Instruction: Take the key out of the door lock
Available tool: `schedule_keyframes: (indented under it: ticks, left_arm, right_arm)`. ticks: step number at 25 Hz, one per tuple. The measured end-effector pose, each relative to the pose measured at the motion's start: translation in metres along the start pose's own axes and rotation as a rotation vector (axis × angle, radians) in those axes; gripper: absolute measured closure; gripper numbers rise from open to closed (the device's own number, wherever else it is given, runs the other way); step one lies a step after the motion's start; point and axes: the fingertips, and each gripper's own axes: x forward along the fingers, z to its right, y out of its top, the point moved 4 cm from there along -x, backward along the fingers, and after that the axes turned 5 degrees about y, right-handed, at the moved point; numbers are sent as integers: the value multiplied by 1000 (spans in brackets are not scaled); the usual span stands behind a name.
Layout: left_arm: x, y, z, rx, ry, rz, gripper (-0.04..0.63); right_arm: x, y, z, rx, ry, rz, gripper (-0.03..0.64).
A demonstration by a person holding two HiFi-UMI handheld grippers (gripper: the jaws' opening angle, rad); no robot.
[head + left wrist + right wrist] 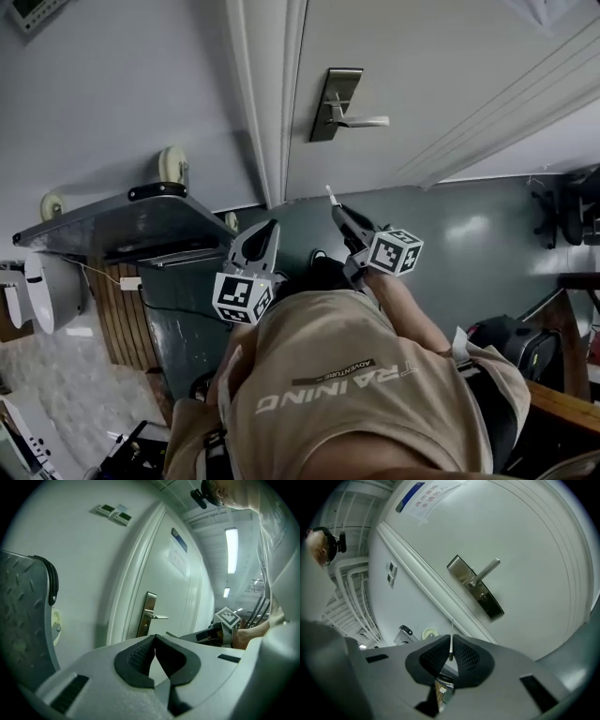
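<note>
The white door (441, 66) carries a steel lock plate with a lever handle (334, 103), seen too in the left gripper view (148, 614) and the right gripper view (477, 587). My right gripper (336, 208) is held a short way back from the door, below the plate, shut on a thin metal key (329, 194). The key's blade (451, 638) sticks out from between the pads (469, 657), and it is clear of the lock. My left gripper (272, 228) hangs lower left of the right one, shut (154, 639) with nothing in it.
A grey metal cart (122, 225) with wheels stands against the wall left of the door frame (267, 103). An office chair (567, 211) and a black bag (511, 342) sit to the right. The person's beige shirt (347, 394) fills the bottom of the head view.
</note>
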Motion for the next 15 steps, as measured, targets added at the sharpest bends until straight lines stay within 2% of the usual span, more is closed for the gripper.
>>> schedule_keyframes:
  ticks: [4, 11, 15]
  left_arm:
    - [9, 3, 19, -8, -13, 7, 586]
    - [47, 26, 47, 36, -83, -1, 586]
    - [62, 43, 58, 70, -110, 7, 586]
  right_arm:
    - [-11, 17, -11, -142, 9, -21, 598]
    - [-45, 64, -19, -484, -56, -18, 598]
    - [-63, 79, -15, -519, -83, 3, 598]
